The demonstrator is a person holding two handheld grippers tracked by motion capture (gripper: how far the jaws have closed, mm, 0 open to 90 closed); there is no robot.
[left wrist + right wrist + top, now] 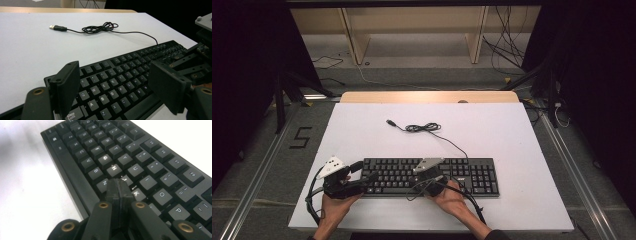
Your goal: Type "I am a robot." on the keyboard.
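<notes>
High view: the black keyboard (432, 176) lies near the front edge of the white desk (362, 130), its cable (424, 128) coiled behind it.

Left gripper view: the left claw (115, 87) is spread over the keyboard's left end.

Right gripper view: the right claw (119, 185) is pressed together, its tip on the J key (126, 180).

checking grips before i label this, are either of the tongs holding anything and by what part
Nothing is held. The left tongs stand open over the keyboard's left end, gripping nothing. The right tongs are shut on themselves, tips over the keys.
</notes>
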